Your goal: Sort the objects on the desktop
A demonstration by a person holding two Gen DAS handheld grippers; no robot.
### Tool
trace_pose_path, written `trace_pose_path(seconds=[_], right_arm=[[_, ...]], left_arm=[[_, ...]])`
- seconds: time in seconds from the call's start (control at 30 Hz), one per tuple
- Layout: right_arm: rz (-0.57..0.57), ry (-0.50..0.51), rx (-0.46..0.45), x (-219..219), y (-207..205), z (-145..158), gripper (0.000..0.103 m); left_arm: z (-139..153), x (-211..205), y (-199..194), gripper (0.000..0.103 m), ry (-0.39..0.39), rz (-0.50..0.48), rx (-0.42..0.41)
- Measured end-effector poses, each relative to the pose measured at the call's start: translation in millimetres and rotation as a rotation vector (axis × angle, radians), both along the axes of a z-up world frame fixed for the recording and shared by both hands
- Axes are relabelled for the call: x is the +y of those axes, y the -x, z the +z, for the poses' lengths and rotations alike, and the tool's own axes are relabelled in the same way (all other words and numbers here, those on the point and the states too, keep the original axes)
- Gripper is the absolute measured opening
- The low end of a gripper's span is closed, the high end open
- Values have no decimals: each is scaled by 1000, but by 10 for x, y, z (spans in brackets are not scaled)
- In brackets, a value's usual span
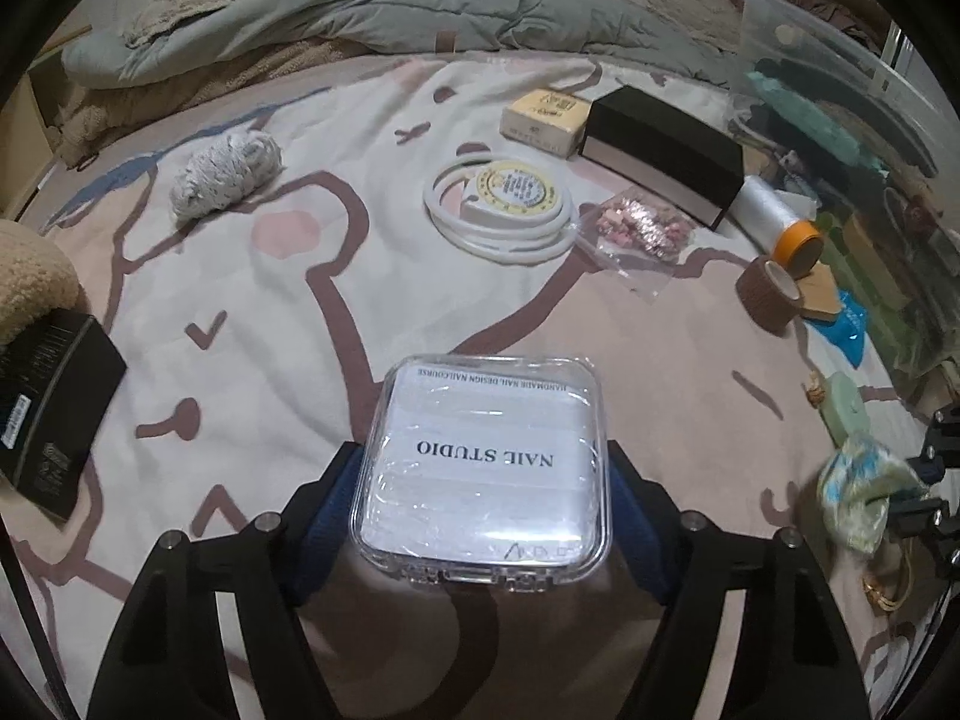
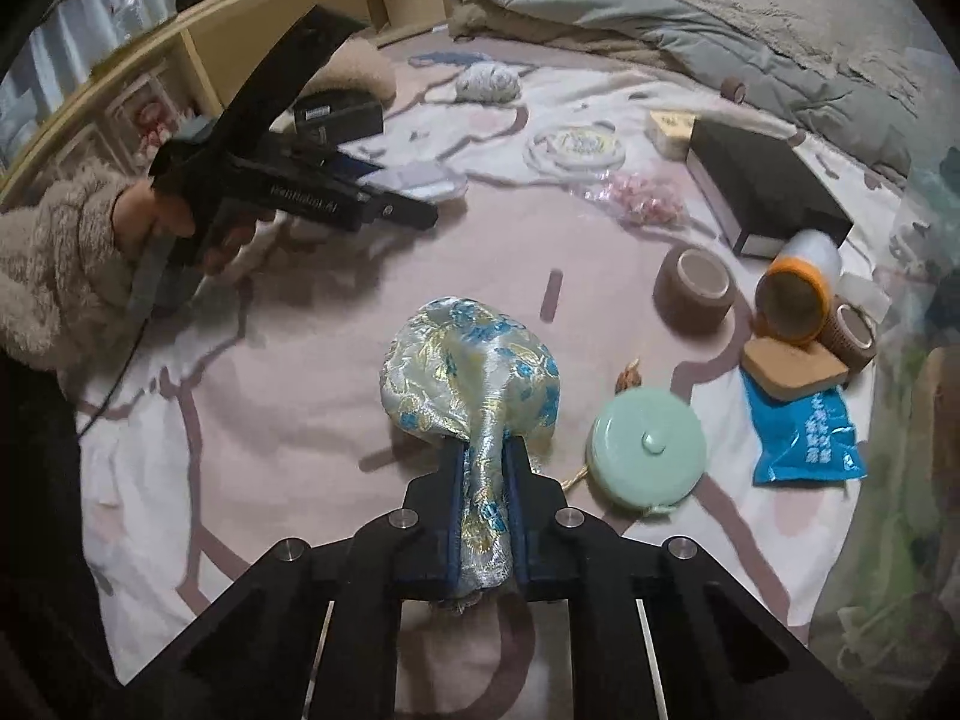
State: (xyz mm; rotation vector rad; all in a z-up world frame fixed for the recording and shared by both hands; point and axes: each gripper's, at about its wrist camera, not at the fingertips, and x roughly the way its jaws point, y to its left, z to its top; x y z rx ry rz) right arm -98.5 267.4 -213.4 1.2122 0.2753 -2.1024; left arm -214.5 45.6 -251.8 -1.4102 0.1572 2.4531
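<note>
Holding two things at once here. My left gripper (image 1: pixel 480 468) is clamped on a clear case (image 1: pixel 483 471), its blue pads pressing both sides; the label reads "NAIL STUDIO", upside down to me. The case sits above the blanket (image 1: pixel 270 312), near the bed's middle.

My right gripper (image 2: pixel 485 516) is closed on the neck of a brocade pouch (image 2: pixel 474 378), pale silk with blue and gold flowers. The pouch's full end bulges out ahead of the fingers, over the blanket. In the left wrist view I see that same pouch (image 1: pixel 864 492) at the far right edge.

Just right of the pouch lies a green tape measure (image 2: pixel 647 456), flat on the blanket. Beyond it sit a blue packet (image 2: pixel 804 438) with a tan sponge (image 2: pixel 792 372) overlapping its top, a brown tape roll (image 2: pixel 696 291) and an orange-capped roll (image 2: pixel 795 294).

Farther back, from the left camera, I make out a coiled white cable (image 1: pixel 504 204), a bag of pink beads (image 1: pixel 642 225) touching its right side, a black box (image 1: pixel 666 150), a cream box (image 1: pixel 543 114) just behind that, and a ball of yarn (image 1: pixel 225 171) well off to the left. Another black box (image 1: pixel 51 402) lies at the left edge.

The right camera shows the left gripper (image 2: pixel 414 213) held out in a hand (image 2: pixel 180 228) with a fleece sleeve.
</note>
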Motion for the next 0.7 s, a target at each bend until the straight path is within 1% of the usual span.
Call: trace_pose_path(seconds=[0.17, 0.33, 0.37, 0.4, 0.43, 0.47, 0.53, 0.57, 0.6, 0.67, 0.7], right_arm=[[-40, 42, 41, 26, 35, 231, 14], [-45, 61, 71, -11, 26, 417, 14], [-42, 56, 76, -13, 14, 430, 14], [-42, 48, 84, -16, 0, 442, 14], [-42, 44, 83, -18, -9, 446, 14], [-45, 44, 78, -3, -18, 438, 14], [-50, 43, 62, 13, -34, 410, 14], [-53, 43, 55, 23, -44, 395, 14], [-55, 44, 51, 31, -48, 384, 14], [-60, 46, 43, 46, -46, 369, 14], [-62, 50, 40, 55, -42, 365, 14]], left_arm=[[179, -56, -92, 76, -6, 10, 33], [357, -68, -187, 75, -9, 9, 64], [378, -70, -211, 59, -8, 7, 64], [373, -70, -221, 23, -2, 4, 55], [330, -74, -207, 20, -3, -2, 11], [291, -93, -200, 20, -16, 6, -18], [148, -115, -202, 25, -23, 10, -89], [63, -125, -212, 40, -19, 18, -126], [15, -135, -229, 60, -24, 27, -141], [-10, -162, -268, 77, -48, 28, -137], [9, -172, -272, 81, -52, 31, -123]])
